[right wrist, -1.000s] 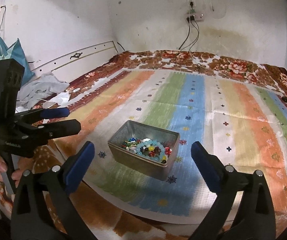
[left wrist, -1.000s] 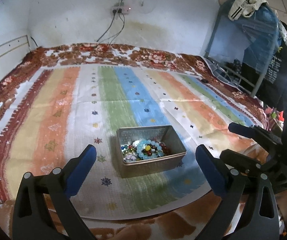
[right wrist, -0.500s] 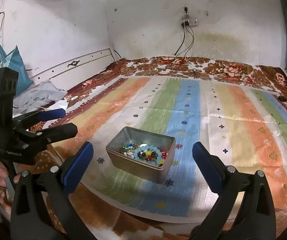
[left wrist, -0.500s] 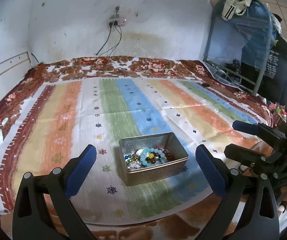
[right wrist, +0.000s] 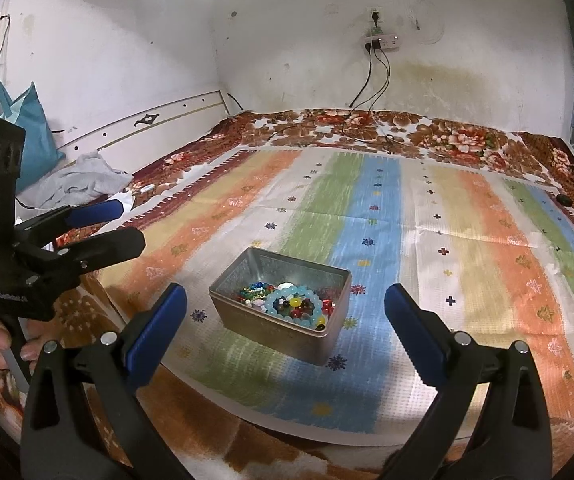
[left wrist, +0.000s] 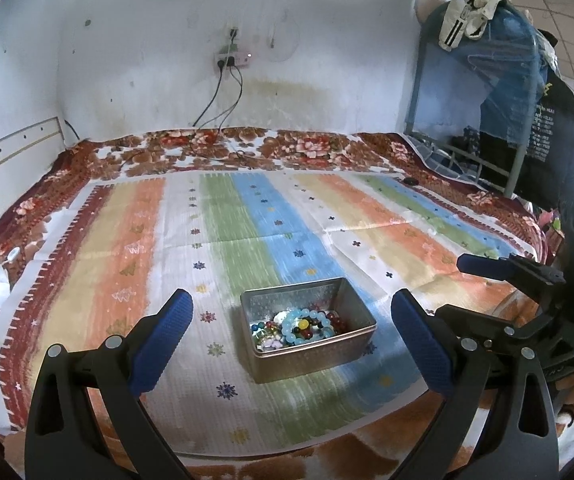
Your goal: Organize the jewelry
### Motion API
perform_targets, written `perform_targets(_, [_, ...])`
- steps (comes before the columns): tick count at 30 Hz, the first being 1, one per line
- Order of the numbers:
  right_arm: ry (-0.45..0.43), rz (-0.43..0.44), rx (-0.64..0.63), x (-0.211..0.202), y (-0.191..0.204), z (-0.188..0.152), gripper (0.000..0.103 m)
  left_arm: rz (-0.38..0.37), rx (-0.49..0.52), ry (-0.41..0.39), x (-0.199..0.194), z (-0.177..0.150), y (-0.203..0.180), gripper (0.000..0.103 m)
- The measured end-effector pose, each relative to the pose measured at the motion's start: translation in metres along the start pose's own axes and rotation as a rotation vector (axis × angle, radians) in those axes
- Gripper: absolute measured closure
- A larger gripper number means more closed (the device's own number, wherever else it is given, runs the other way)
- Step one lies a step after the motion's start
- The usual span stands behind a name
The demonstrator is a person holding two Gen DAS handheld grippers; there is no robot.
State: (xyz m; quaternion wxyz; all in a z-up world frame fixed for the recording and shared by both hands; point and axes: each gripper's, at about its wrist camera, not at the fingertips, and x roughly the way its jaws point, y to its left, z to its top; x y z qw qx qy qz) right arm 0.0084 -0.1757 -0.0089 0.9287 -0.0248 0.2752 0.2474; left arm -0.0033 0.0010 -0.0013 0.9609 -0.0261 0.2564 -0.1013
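A silver metal tin [left wrist: 311, 360] [right wrist: 247, 320] stands on a striped cloth [left wrist: 247, 216] [right wrist: 467, 248] on a bed. It holds beaded jewelry [left wrist: 299, 326] [right wrist: 293, 304], with a pale blue bead bracelet on top of darker beads. My left gripper [left wrist: 291, 332] is open and empty, hovering near the tin from the bed's front edge; it also shows at the left of the right wrist view [right wrist: 107, 224]. My right gripper [right wrist: 285, 320] is open and empty, facing the tin; it also shows at the right of the left wrist view [left wrist: 467, 286].
A floral blanket [left wrist: 247, 148] lies under the cloth. A power strip with cables [left wrist: 233, 60] hangs on the far wall. A clothes rack [left wrist: 507, 100] stands at the right. Grey cloth and a blue bag [right wrist: 27, 128] lie at the left headboard.
Both grippers have pulled back and tilted up a little, so the tin sits lower and smaller in both views. Both stay open and empty. The tin has not moved.
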Motion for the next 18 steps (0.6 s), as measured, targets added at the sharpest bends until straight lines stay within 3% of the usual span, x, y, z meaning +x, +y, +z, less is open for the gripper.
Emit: perform_targets(18, [-0.005,-0.007,0.027,-0.0014,-0.0063,0.0002,0.005,0.020,0.019,0.001,-0.0001,-0.0001,-0.0015,0.006])
